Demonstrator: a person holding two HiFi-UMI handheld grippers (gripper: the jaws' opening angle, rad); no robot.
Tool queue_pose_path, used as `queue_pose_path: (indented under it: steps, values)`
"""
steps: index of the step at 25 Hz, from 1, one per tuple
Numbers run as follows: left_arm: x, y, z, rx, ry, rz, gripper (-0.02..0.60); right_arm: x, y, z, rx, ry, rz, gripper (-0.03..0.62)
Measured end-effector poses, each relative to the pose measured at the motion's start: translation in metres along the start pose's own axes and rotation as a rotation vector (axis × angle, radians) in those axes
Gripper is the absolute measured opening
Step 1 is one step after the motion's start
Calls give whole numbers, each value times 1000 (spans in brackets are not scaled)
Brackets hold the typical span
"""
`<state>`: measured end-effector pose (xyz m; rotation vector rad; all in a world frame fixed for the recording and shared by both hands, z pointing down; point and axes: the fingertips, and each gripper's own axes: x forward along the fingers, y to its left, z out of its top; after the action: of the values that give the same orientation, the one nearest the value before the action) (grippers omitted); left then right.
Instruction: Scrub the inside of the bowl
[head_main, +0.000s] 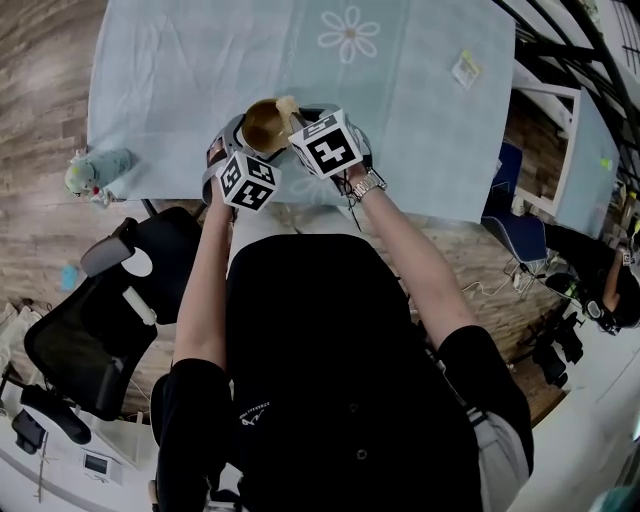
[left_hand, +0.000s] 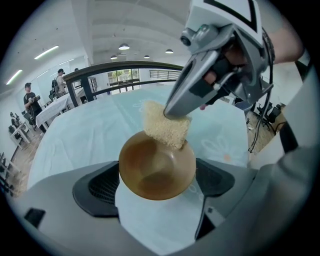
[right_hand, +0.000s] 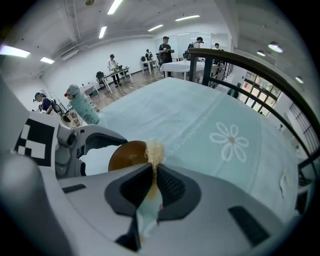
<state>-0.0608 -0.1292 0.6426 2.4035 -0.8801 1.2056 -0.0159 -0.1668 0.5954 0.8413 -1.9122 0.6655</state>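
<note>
A small brown bowl (head_main: 265, 125) is held over the table's near edge, tilted with its inside toward the left gripper view (left_hand: 156, 170). My left gripper (left_hand: 157, 182) is shut on the bowl, one pad on each side of it. My right gripper (right_hand: 152, 172) is shut on a pale yellow sponge (right_hand: 154, 149). The sponge (left_hand: 165, 125) rests on the bowl's upper rim and reaches a little inside. In the head view both grippers meet at the bowl, the left gripper (head_main: 250, 145) below and to the left of it, the right gripper (head_main: 297, 117) on its right.
The table carries a light blue cloth (head_main: 200, 60) printed with a daisy (head_main: 349, 34). A small packet (head_main: 465, 68) lies at its far right. A green bottle (head_main: 95, 170) stands at the table's left end. A black office chair (head_main: 100, 300) is beside my left arm.
</note>
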Motion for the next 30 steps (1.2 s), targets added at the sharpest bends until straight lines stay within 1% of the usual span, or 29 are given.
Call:
queue_pose_path:
  steps: [4, 6, 9, 12, 14, 17, 19, 21, 24, 26, 28, 30]
  values:
    - [-1, 2, 2, -8, 0, 8, 468, -26, -10, 2, 58, -62, -7, 38]
    - [-2, 4, 6, -59, -15, 23, 468, -42, -17, 4, 84, -102, -13, 38]
    - [-11, 10, 15, -151, -69, 69, 468, -63, -22, -1, 138, -154, -7, 38]
    - [-21, 12, 25, -188, -97, 100, 468, -82, -28, -9, 189, -196, 2, 38]
    - [-21, 6, 24, -189, -85, 102, 468, -93, -30, -17, 209, -210, 2, 38]
    - [-12, -3, 14, -168, -55, 115, 468, -104, -34, -31, 226, -220, -4, 38]
    - [-7, -6, 13, -167, -71, 128, 468, -109, -36, -40, 238, -222, -4, 38]
    - [-7, -9, 14, -189, -100, 134, 469, -114, -38, -47, 246, -225, -6, 38]
    - [-4, -15, 10, -197, -96, 126, 469, -118, -41, -54, 251, -231, -6, 38]
    - [-3, -16, 8, -199, -95, 144, 473, -120, -42, -58, 251, -231, -5, 38]
    - [-3, -15, 7, -213, -101, 163, 490, -121, -43, -60, 247, -232, -4, 38]
    - [-6, -16, 11, -216, -107, 163, 499, -125, -43, -58, 241, -241, -1, 38]
